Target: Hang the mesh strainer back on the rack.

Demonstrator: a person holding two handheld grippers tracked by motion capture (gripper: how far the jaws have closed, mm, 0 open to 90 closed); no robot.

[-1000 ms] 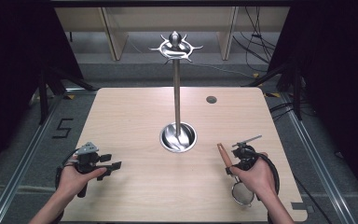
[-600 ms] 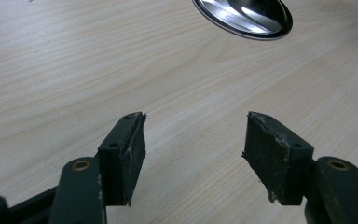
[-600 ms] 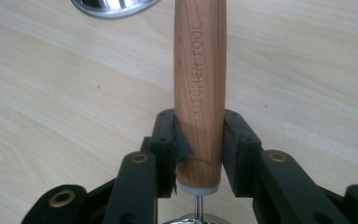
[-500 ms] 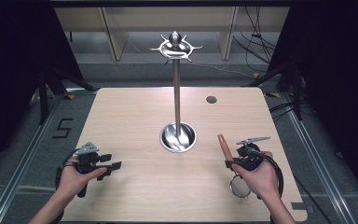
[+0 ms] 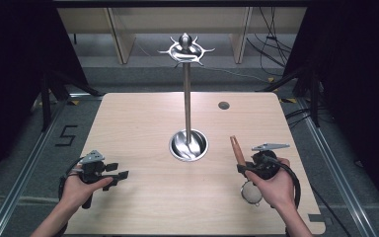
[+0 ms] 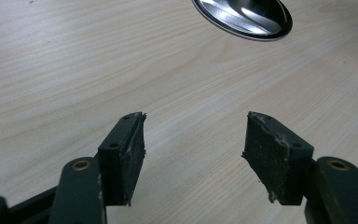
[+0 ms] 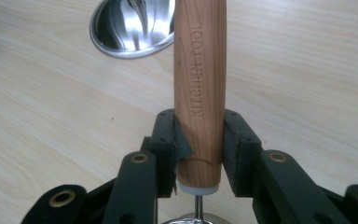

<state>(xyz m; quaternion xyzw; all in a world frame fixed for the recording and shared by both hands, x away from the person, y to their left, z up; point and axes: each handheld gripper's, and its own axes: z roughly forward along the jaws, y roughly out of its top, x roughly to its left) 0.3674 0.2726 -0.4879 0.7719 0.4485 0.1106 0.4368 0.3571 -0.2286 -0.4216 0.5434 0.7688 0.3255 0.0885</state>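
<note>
A person's two hands rest at the near edge of a pale wooden bench (image 5: 143,123), each gripping a black two-jaw tool. The right tool (image 7: 199,140) is clamped on the wooden handle (image 7: 200,74) of a small strainer (image 5: 251,192), its two pads pressed against either side of the wood near the lower end, where a white collar and a thin metal stem emerge. The words "KITCHEN TOOL" run along the handle. From above, the handle tilts up and away from the right hand (image 5: 276,185), while the strainer's round mesh bowl sits low beside that hand at the near right of the bench.

The left tool (image 6: 193,140) stands wide open with nothing between its worn black pads, only bare wood grain below. The left hand (image 5: 81,190) holds it at the near left of the bench, well apart from the strainer.

At the bench's centre rises a tall metal stand (image 5: 187,89), its slim pole set in a shiny round base (image 5: 189,145) and topped by a ring of curved hooks (image 5: 185,49). A small dark round hole (image 5: 223,105) marks the bench surface toward the far right. Cables (image 5: 269,44) trail across the floor beyond the bench.
</note>
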